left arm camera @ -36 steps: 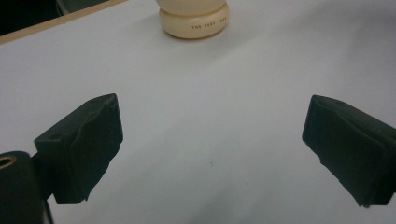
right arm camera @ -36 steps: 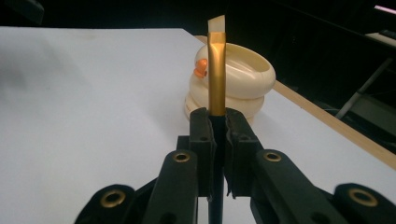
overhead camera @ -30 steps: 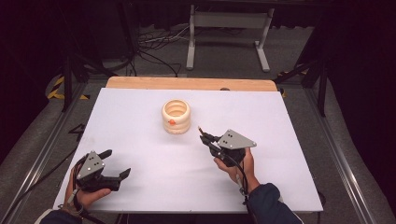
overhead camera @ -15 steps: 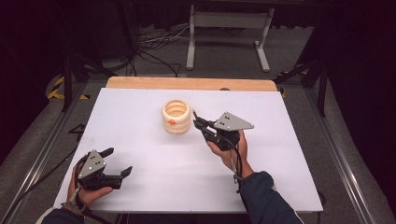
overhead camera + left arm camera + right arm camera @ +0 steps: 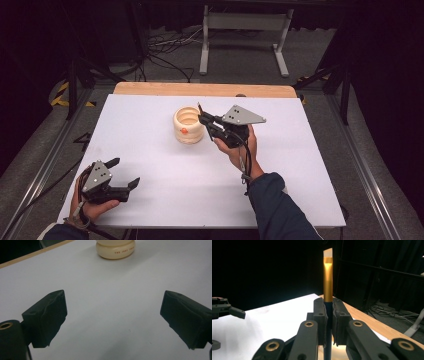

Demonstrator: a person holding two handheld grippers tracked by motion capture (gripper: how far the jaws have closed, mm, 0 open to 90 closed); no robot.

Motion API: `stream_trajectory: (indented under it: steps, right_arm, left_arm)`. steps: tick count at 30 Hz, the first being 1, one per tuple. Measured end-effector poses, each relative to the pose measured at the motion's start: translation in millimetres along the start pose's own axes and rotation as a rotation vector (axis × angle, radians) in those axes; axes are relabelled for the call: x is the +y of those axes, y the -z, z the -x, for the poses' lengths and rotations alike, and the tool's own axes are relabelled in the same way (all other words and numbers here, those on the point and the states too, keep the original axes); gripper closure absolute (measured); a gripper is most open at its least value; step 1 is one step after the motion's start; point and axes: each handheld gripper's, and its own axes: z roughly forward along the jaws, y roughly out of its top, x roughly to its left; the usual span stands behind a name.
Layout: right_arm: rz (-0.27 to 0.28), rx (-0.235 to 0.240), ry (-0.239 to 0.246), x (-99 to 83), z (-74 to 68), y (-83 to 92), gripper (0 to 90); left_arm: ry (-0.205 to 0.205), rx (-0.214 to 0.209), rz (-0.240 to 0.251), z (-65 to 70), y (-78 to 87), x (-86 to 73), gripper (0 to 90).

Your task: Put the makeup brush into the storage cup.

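A cream ribbed pot (image 5: pixel 188 125) with an orange dot stands on the white table top (image 5: pixel 300 165), far of centre. Its base with red lettering appears in the left gripper view (image 5: pixel 115 250). My right gripper (image 5: pixel 207 122) hovers just right of the pot's rim, shut on a thin brush (image 5: pixel 327 270) with a dark handle, gold ferrule and white tip. The brush stands upright between the pads (image 5: pixel 329 312). My left gripper (image 5: pixel 125 172) rests at the near left of the table, open with nothing between its jaws (image 5: pixel 112 315).
A wooden strip (image 5: pixel 200 89) runs along the table's far edge. Behind it on the floor stand a grey metal frame (image 5: pixel 245 30) and loose cables (image 5: pixel 165 47). Metal rails (image 5: pixel 370 175) flank the table. From the right gripper view the left gripper (image 5: pixel 227 308) shows far off.
My right gripper, still holding the brush, has risen and moved toward the far left, ending beside the pot's rim. The left gripper has stayed put.
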Motion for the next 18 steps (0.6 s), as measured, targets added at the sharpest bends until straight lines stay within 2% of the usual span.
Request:
stream_trajectory:
  steps: [8,11,18]
  right_arm:
    - [0.028,0.003,-0.012,8.8,9.3,-12.1,83.8]
    - [0.031,0.002,-0.018,13.6,12.4,-17.6,83.9]
    - [0.035,-0.006,-0.01,21.1,14.1,-25.4,83.9]
  left_arm:
    - [0.008,-0.006,0.005,-0.2,1.5,-0.1,7.6]
    - [0.013,-0.005,0.023,-1.3,3.4,1.3,7.4]
    - [0.012,-0.013,0.034,0.8,5.4,0.7,7.5]
